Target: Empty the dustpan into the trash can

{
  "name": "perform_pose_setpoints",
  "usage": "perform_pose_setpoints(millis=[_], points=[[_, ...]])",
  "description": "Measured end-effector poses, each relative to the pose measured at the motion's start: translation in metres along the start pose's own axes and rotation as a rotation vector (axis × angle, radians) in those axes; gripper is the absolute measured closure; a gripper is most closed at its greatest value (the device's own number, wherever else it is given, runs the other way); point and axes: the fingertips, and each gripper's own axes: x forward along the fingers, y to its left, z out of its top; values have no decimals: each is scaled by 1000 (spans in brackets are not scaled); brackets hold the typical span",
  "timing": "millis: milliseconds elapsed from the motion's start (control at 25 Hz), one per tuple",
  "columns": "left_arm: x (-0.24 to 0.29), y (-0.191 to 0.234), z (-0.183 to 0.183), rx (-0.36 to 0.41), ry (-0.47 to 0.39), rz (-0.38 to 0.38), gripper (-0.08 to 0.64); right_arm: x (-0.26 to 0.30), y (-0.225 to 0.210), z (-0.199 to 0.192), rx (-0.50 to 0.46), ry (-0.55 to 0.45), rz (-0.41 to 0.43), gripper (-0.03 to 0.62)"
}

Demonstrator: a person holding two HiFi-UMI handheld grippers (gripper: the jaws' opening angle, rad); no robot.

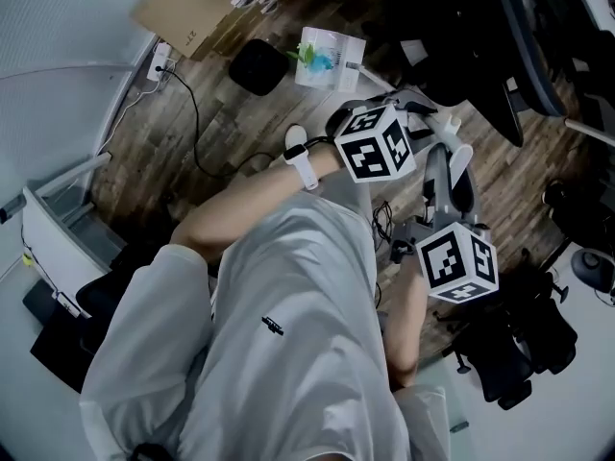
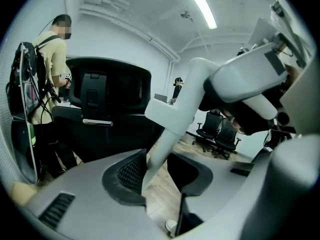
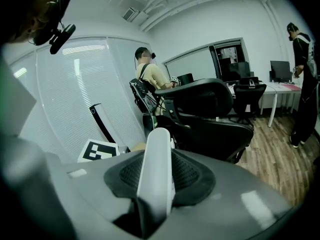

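In the head view a grey-and-white dustpan piece (image 1: 439, 176) stands upright between my two grippers, over the wooden floor. In the left gripper view a white handle (image 2: 172, 129) runs up from the jaws to a big white body (image 2: 245, 76). It lies against one pad of my left gripper (image 2: 160, 180) (image 1: 437, 121), and floor shows between it and the other pad, so the jaws are open. My right gripper (image 3: 150, 204) (image 1: 434, 221) is shut on an upright white handle (image 3: 156, 169). A round black bin (image 1: 258, 65) stands further off on the floor.
A white bag with green contents (image 1: 327, 58) and a cardboard sheet (image 1: 187, 12) lie beside the bin. A black cable (image 1: 197, 128) crosses the floor. Black office chairs (image 1: 500, 46) (image 3: 210, 114) crowd the right. People stand nearby (image 2: 47, 79) (image 3: 149, 76) (image 3: 303, 79).
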Motion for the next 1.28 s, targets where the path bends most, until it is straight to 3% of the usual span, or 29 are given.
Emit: perform_pose_setpoints(millis=[400, 840, 1280], points=[[-15, 0, 9, -24, -21, 18, 430, -7, 16, 7, -23, -6, 66, 449], [-58, 15, -2, -37, -20, 127, 430, -4, 57, 1, -72, 19, 188, 449], [-110, 42, -25, -116, -46, 243, 430, 13, 113, -14, -166, 49, 318, 448]])
